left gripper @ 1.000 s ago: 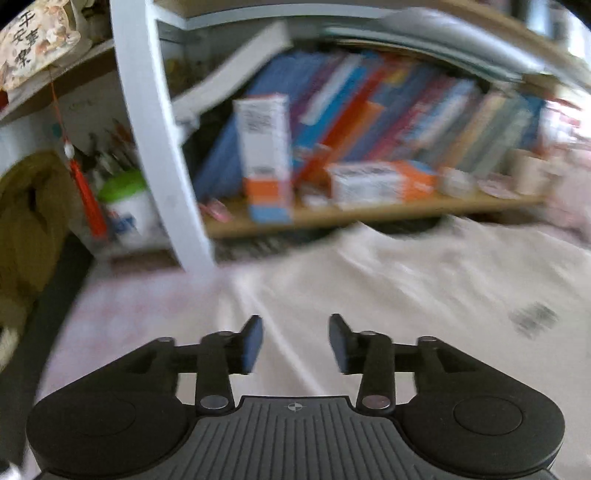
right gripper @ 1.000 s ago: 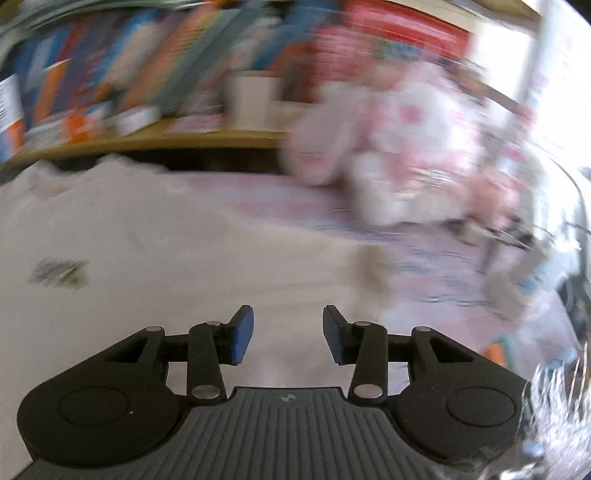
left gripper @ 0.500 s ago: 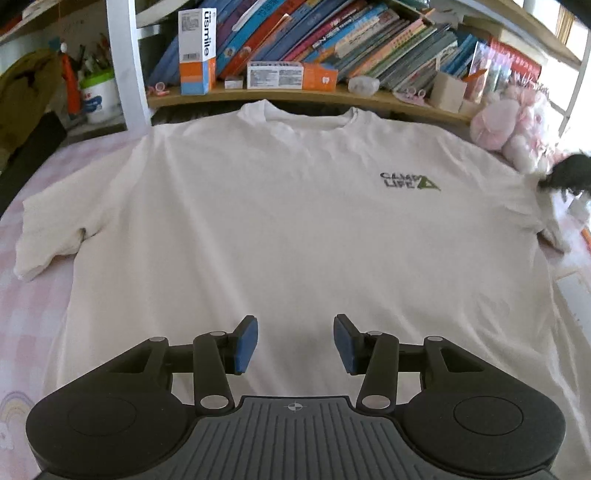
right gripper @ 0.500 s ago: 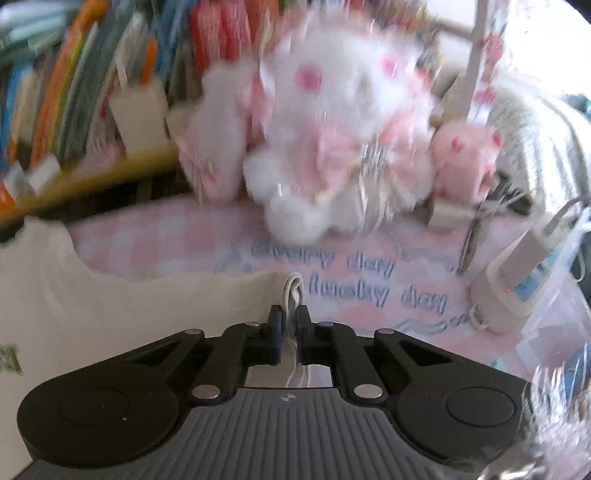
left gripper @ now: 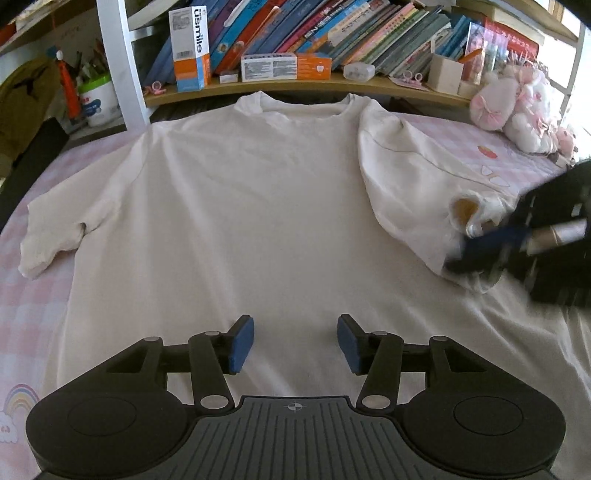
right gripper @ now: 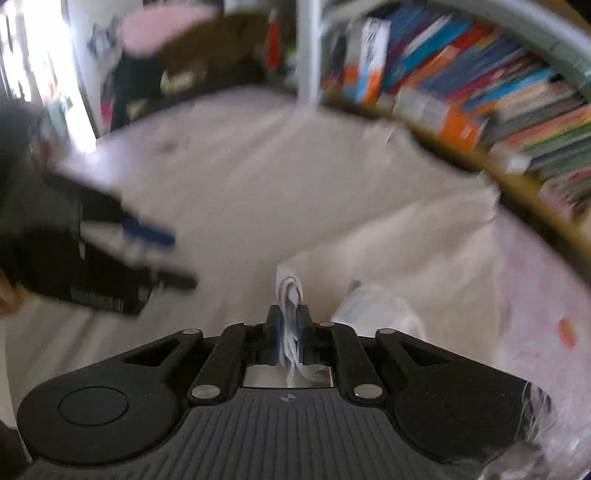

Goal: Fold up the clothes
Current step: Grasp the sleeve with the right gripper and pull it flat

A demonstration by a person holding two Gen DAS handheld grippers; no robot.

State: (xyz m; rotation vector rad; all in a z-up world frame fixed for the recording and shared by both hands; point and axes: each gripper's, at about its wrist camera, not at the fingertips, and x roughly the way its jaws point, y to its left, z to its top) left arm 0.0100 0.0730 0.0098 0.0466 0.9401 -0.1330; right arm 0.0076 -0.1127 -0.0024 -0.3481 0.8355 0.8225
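Folded inward now, T-shirt (left gripper: 258, 206) sleeve (left gripper: 410, 184) covers less pink checked bedsheet (left gripper: 33, 295).

The T-shirt (left gripper: 240, 206) lies on the bed (left gripper: 33, 306), collar toward the bookshelf (left gripper: 303, 86) behind.

A wooden shelf (left gripper: 317, 86) carries leaning books (left gripper: 369, 33), an upright usmile box (left gripper: 190, 48) and a flat carton (left gripper: 284, 66). Pink plush toys (left gripper: 517, 107) sit on the pink checked cover (left gripper: 33, 295).
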